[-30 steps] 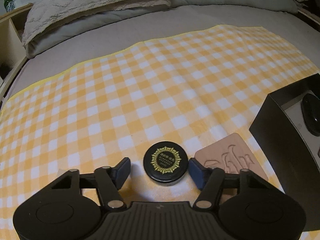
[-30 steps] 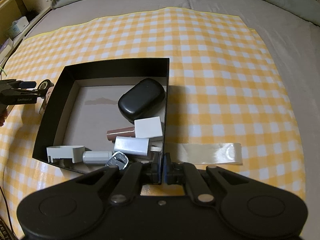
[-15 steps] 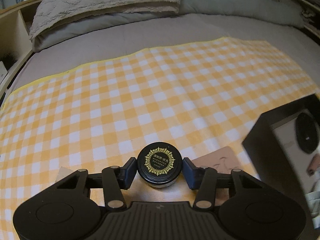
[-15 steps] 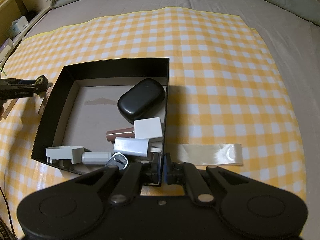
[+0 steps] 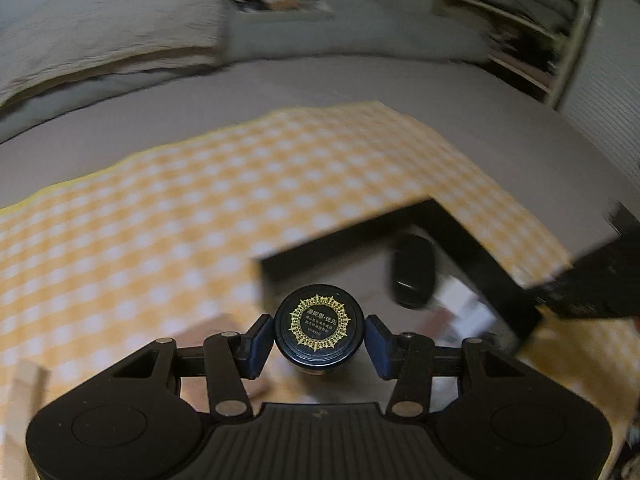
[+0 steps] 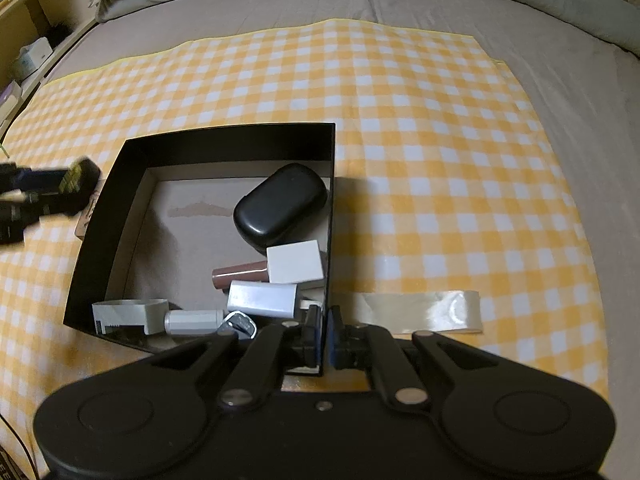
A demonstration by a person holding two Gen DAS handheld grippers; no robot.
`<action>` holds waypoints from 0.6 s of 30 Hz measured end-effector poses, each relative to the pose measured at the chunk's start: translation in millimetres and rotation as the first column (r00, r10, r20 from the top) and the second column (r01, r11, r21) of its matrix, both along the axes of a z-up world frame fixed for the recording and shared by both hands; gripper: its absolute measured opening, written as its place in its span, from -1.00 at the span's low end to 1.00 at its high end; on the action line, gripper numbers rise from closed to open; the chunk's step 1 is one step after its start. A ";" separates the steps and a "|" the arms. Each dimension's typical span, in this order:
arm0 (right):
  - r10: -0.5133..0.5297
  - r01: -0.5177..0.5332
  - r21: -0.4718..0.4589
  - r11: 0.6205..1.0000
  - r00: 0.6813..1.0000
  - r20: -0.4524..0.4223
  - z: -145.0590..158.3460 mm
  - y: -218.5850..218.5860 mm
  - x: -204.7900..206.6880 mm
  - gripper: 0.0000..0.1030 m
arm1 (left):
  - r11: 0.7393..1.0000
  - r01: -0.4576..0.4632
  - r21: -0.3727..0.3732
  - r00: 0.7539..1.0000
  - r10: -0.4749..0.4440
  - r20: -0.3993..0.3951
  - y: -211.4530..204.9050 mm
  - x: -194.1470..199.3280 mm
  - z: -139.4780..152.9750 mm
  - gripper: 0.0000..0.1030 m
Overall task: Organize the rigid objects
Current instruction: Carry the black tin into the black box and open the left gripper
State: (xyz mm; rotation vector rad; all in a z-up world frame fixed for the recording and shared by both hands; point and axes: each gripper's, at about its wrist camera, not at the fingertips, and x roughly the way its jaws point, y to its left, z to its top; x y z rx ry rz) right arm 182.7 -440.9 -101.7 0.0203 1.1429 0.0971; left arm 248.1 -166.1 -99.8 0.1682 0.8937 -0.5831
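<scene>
My left gripper (image 5: pixel 319 334) is shut on a round black tin with a gold emblem (image 5: pixel 319 323) and holds it in the air near the left wall of the black box (image 5: pixel 348 236). The tin (image 6: pixel 80 174) and the left gripper also show blurred in the right wrist view, left of the box (image 6: pixel 100 216). My right gripper (image 6: pixel 324 332) is shut on the box's near right wall. Inside the box lie a black oval case (image 6: pixel 280 206), a white cube (image 6: pixel 294 262), a brown tube (image 6: pixel 239 274), a silver block (image 6: pixel 262 300) and other small items.
The box stands on a yellow checked cloth (image 6: pixel 440 160) spread over a grey bed. A strip of clear tape (image 6: pixel 424 312) lies right of the box. A tan embossed pad (image 5: pixel 212 332) and a wooden block (image 5: pixel 24 392) lie below the left gripper. Pillows and shelves lie beyond.
My left gripper closed on the black tin, lifted it off the cloth and swung right toward the box. The right gripper stayed on the box wall.
</scene>
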 end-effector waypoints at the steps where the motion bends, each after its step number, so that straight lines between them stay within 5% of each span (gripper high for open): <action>1: 0.002 -0.002 -0.001 1.000 1.000 0.000 0.4 0.7 -0.7 -0.93 | 1.000 0.022 0.005 1.000 -0.022 -0.011 -8.4 -6.2 -1.3 -0.02; 18: 0.001 -0.001 0.001 1.000 1.000 0.001 0.3 0.8 -2.2 -0.94 | 0.994 0.084 0.073 0.990 -0.076 -0.115 -53.0 -4.9 -41.6 0.00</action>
